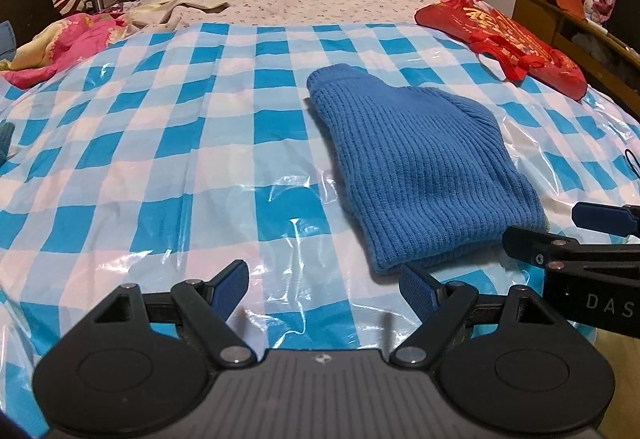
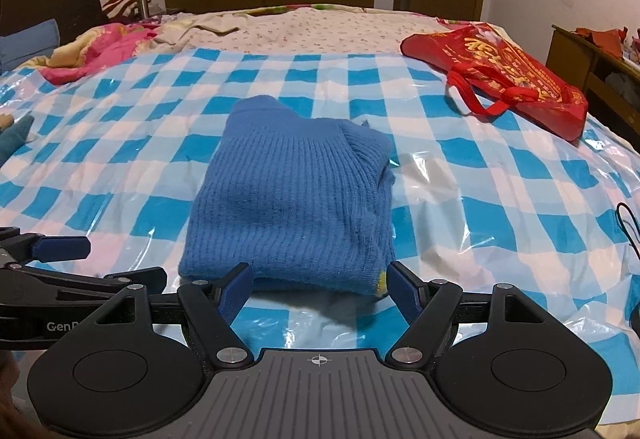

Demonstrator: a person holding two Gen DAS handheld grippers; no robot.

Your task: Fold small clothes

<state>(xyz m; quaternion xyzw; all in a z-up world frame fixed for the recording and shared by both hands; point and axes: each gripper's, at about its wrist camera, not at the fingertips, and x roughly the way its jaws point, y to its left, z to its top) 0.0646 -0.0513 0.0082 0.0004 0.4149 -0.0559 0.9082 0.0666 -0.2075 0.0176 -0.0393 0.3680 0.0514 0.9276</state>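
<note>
A folded blue ribbed knit garment (image 1: 416, 167) (image 2: 292, 199) lies on the blue-and-white checked plastic sheet (image 1: 160, 159) (image 2: 500, 207) that covers the bed. My left gripper (image 1: 324, 279) is open above bare sheet, just left of the garment's near corner. My right gripper (image 2: 318, 281) is open too, hovering at the garment's near edge with nothing between its blue pads. In the left wrist view the right gripper's fingers (image 1: 600, 219) enter from the right edge. In the right wrist view the left gripper's fingers (image 2: 64, 247) show at the left edge.
A red carrier bag (image 1: 508, 35) (image 2: 508, 75) lies at the far right of the sheet. A pink floral quilt (image 1: 60, 43) (image 2: 100, 51) is bunched at the far left. A teal item (image 2: 16, 137) sits at the left edge. A wooden cabinet (image 1: 568, 23) stands to the right.
</note>
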